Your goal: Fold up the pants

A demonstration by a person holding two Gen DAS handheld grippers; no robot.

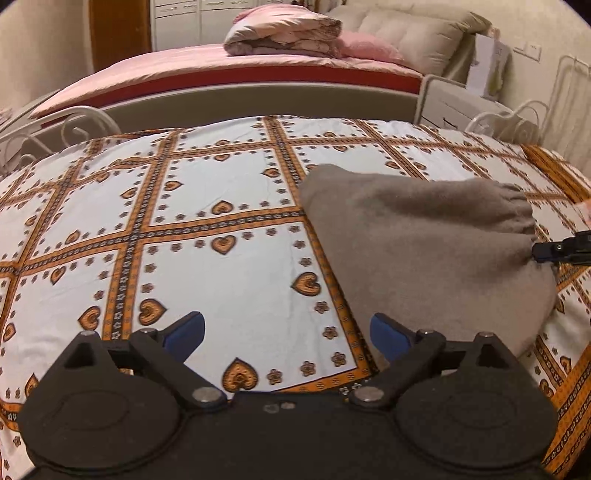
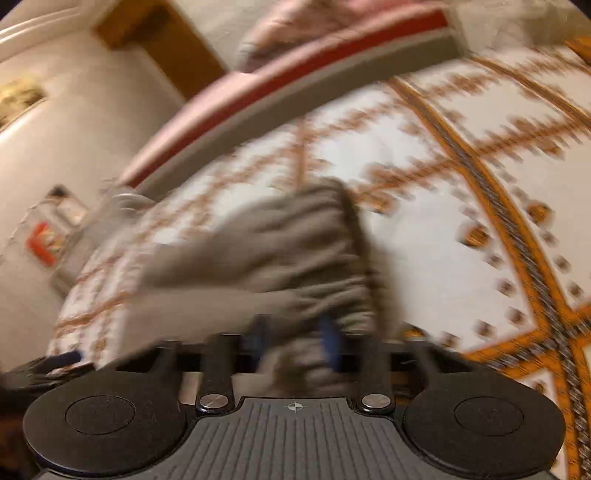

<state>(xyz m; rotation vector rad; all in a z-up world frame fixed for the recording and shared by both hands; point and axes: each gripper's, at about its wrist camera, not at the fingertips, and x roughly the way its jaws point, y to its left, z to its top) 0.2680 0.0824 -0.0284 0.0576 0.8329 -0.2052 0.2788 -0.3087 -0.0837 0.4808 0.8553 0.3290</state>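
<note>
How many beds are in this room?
2: the near bed with the heart-patterned sheet, holding the pants, and the pink bed behind it.

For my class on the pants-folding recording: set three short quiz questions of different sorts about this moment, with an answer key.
1. True or false: the left gripper is closed on the grey pants.
2. Multiple choice: what do the pants lie on? A) a bare wooden table B) a white bedsheet with orange bands and hearts C) a pink quilt
3. Short answer: which gripper has the pants' fabric between its pads?

Key
1. False. Its jaws stand wide open over the sheet, beside the pants.
2. B. The pink quilt is folded on the other bed behind.
3. The right gripper, at the gathered waistband end.
</note>
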